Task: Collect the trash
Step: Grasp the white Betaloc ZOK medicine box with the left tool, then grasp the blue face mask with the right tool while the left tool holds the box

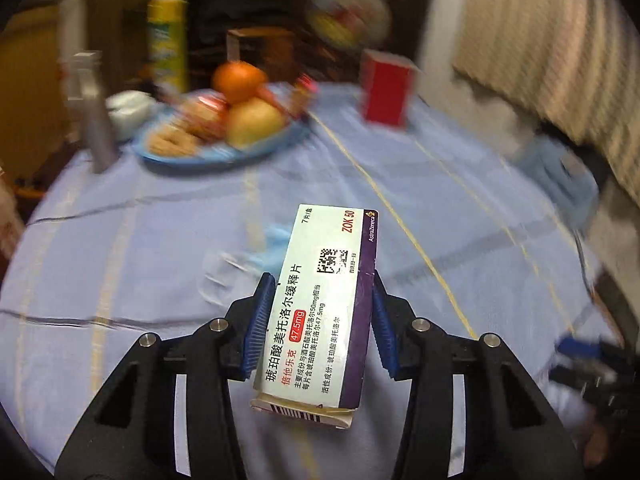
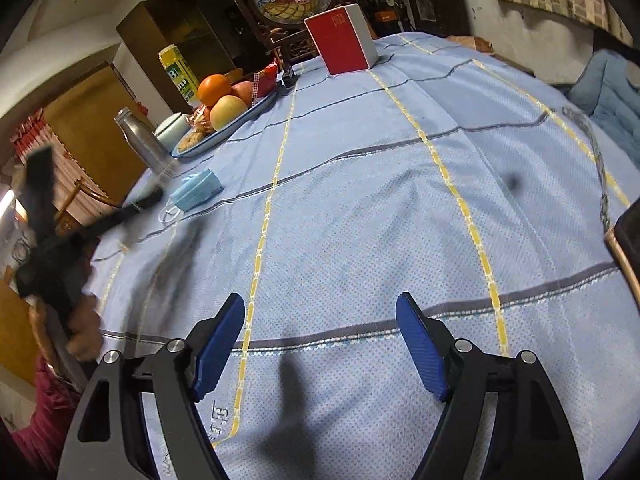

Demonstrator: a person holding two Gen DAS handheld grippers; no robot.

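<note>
Over blue checked tablecloth: left gripper clamped on medicine box, light crushable card, gripped mid-length; right gripper wide open, empty

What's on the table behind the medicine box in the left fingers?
Past the medicine box, a blue face mask pokes out at its left edge; the right view shows it whole. Farther back stands the fruit plate. The cloth directly beneath the box is hidden.
</note>
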